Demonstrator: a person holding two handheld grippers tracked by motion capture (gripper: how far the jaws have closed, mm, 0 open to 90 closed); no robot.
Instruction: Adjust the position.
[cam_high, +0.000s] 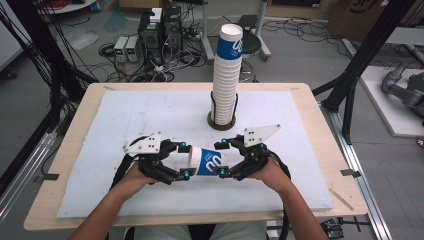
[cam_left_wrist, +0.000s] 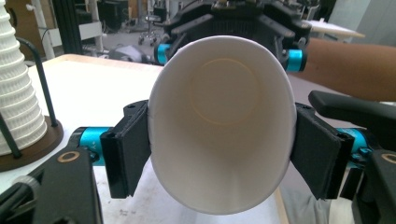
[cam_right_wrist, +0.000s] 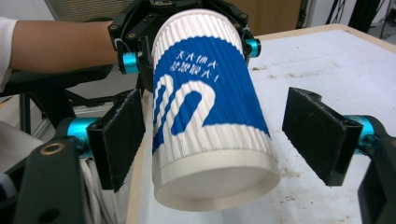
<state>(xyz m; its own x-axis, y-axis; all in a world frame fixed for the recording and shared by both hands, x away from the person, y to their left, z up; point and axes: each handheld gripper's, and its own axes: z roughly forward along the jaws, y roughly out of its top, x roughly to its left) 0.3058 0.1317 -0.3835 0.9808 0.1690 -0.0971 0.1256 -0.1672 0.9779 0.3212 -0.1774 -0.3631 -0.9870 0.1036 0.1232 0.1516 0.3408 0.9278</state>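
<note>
Your surface (cam_high: 60, 165) is a pale wooden top under a white mat (cam_high: 150, 115); beyond it, the grey floor carries tangled cables and electronics boxes (cam_high: 150, 35). At the mat's far middle, a tall stack of cups (cam_high: 226, 75) stands in a dark round holder (cam_high: 221, 122). From above, you hold a single paper cup (cam_high: 205, 161) on its side between both grippers, near the surface's front edge. The left gripper (cam_left_wrist: 219, 149) view looks into the cup's white open mouth, its jaws pressed on the rim and squeezing it oval. The right gripper (cam_right_wrist: 219, 135) view shows the ribbed white wall, blue band and flat base; these jaws stand apart, the right-hand one clear of the cup.
</note>
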